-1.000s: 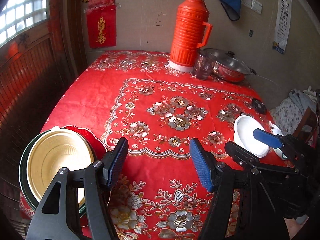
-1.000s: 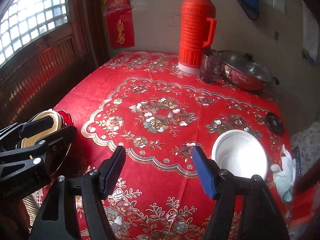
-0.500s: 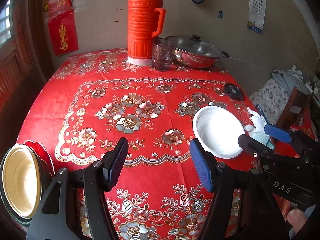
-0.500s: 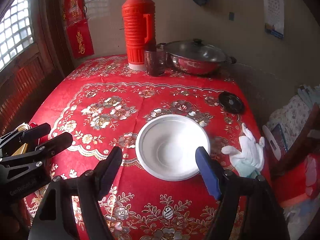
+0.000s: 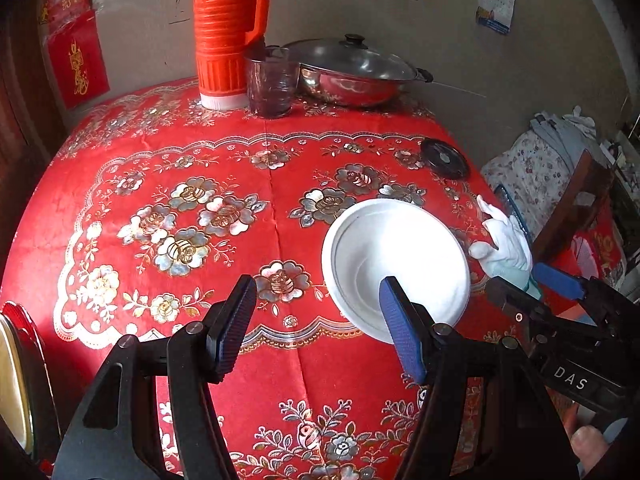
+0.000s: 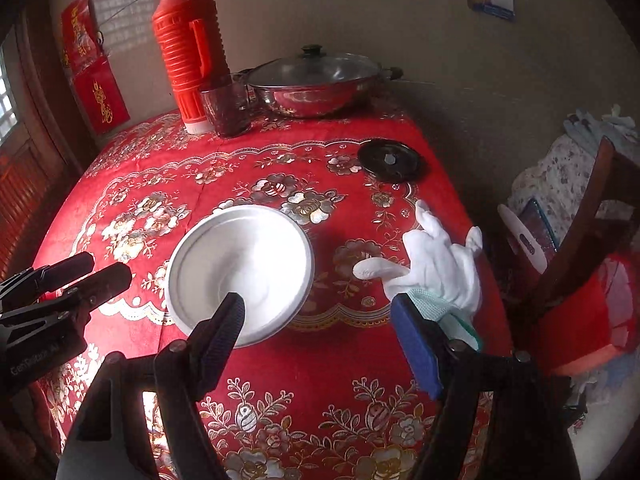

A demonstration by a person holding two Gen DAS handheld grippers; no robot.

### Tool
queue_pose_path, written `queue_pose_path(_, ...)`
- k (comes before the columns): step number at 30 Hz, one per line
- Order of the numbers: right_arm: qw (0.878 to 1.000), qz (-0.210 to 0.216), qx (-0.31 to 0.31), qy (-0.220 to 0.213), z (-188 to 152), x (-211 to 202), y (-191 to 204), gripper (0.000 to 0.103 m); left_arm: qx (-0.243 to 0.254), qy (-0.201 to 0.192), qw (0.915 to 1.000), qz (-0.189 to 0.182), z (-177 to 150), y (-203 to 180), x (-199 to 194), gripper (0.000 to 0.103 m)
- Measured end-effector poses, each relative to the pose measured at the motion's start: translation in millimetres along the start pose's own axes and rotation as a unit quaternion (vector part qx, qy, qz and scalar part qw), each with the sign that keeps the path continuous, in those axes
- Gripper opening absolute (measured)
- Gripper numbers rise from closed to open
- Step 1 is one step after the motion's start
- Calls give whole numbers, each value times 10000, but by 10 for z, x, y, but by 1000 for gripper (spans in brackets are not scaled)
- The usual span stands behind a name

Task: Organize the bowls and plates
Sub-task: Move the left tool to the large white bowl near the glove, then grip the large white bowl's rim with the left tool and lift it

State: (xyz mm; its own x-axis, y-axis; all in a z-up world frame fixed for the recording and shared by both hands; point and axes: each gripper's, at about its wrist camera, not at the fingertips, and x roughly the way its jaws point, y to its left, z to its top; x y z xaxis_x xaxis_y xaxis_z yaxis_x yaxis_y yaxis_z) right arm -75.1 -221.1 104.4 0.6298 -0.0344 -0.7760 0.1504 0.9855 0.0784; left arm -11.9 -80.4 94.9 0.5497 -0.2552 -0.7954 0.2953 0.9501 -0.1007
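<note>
Right wrist | white bowl [image 6: 240, 264] near front table edge [image 6: 320, 360] | beside glove [image 6: 440, 268]

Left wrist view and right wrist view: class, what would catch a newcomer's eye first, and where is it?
The red flowered cloth fills both views. On it, near the front edge, lies a white bowl, with a white glove beside it. At the back by the wall stand a tall orange flask, a dark cup and a lidded steel pot.

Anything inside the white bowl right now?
The white bowl looks empty: bare white inside. The near rim is hidden by a right gripper finger, and glare washes out part of the bottom.
</note>
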Motion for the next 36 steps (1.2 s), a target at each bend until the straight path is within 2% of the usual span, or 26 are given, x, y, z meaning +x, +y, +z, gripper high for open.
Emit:
queue_pose_path(7, 9996, 211, 28, 199, 82, 249, 25, 76, -61, 418, 9991, -43, 58, -25, 351, 64)
queue_pose_path(14, 9990, 197, 5, 393, 104, 463, 31, 75, -79, 706, 9975, 30, 104, -2, 595, 64)
queue_pose_path(17, 9988, 213, -15, 445, 111, 519, 23, 59, -8, 760, 9971, 107, 116, -10, 662, 64)
queue_pose_path(19, 9984, 196, -52, 519, 116, 568, 21, 45, 76, 747, 9971, 123, 121, -31, 693, 64)
queue_pose_path(20, 9983, 214, -66, 536, 114, 585, 20, 41, 116, 744, 9971, 134, 124, -42, 710, 61)
queue_pose_path(21, 9982, 226, -84, 554, 111, 602, 20, 33, 174, 765, 9968, 144, 124, -54, 728, 54)
queue_pose_path(22, 9980, 223, -107, 577, 105, 618, 26, 24, 222, 829, 9962, 120, 121, -67, 756, 37)
queue_pose_path(23, 9979, 265, -114, 580, 100, 626, 32, 19, 257, 927, 9953, 62, 113, -78, 785, 28)
queue_pose_path(26, 9980, 310, -183, 524, 101, 583, 92, 17, 377, 978, 9945, 72, 98, -122, 802, 18)
queue_pose_path(36, 9974, 419, -369, 451, 73, 466, 343, 14, 239, 870, 9959, 102, 5, 98, 525, 17)
